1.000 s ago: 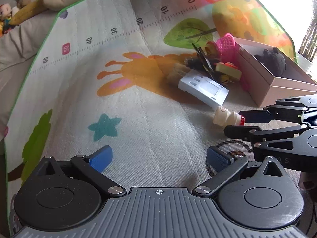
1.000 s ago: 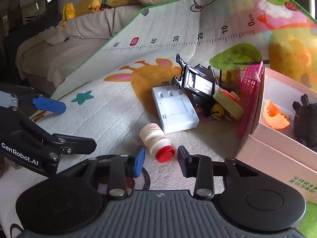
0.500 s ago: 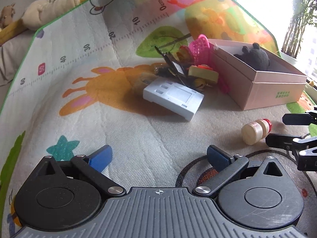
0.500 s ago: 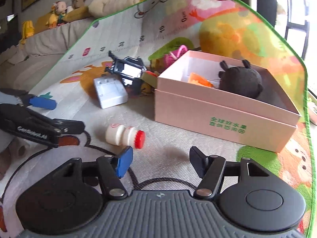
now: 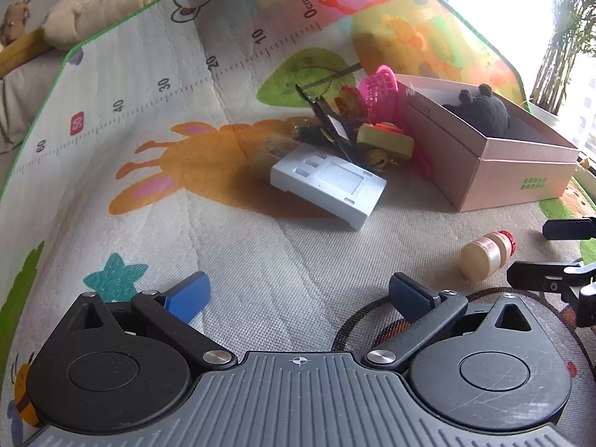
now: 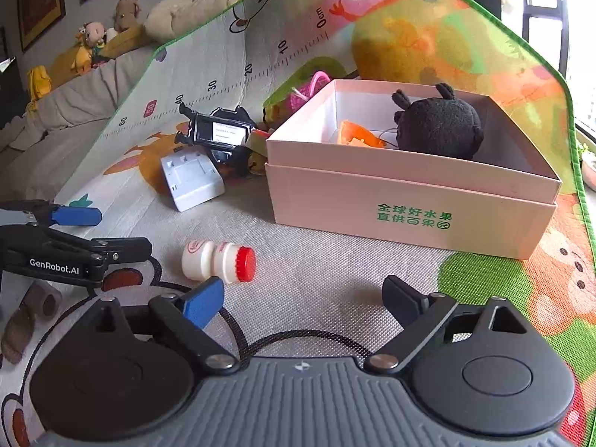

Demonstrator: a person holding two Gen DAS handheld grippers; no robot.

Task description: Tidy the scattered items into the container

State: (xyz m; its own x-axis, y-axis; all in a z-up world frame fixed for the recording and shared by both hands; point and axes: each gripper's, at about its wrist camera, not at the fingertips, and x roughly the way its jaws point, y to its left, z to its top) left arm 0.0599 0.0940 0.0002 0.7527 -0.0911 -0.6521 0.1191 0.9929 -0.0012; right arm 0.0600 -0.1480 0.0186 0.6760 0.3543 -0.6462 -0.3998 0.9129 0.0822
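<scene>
Colourful play mat [image 5: 231,246] covers the floor, printed with a ruler strip, an orange rabbit and a teal star; its far edge curls up against a sofa with plush toys [image 6: 111,33] along the back. Pink cardboard box [image 6: 409,201] sits open on the mat, green print on its front wall; inside are a black plush toy [image 6: 439,123] and an orange piece [image 6: 357,136] beside it. Just left of the box is a pile: white rectangular plastic unit [image 5: 327,182] lying flat, black framed gadget [image 6: 219,134] tilted upright behind it, pink mesh basket [image 5: 380,91] against the box wall, and a yellow disc-shaped toy with a red top [image 5: 385,139]; they overlap, so exact contacts are unclear. Small white bottle with a red cap [image 6: 219,260] lies on its side on bare mat, apart from the pile and in front of the box, cap towards the right gripper. Left gripper [image 5: 298,294] hovers low over the mat, fingers spread wide, nothing between them. Right gripper [image 6: 301,298] likewise spread wide and empty, with the bottle just beyond its left blue fingertip [image 6: 201,301], not touching. Each gripper shows at the edge of the other's view, flanking the bottle.
</scene>
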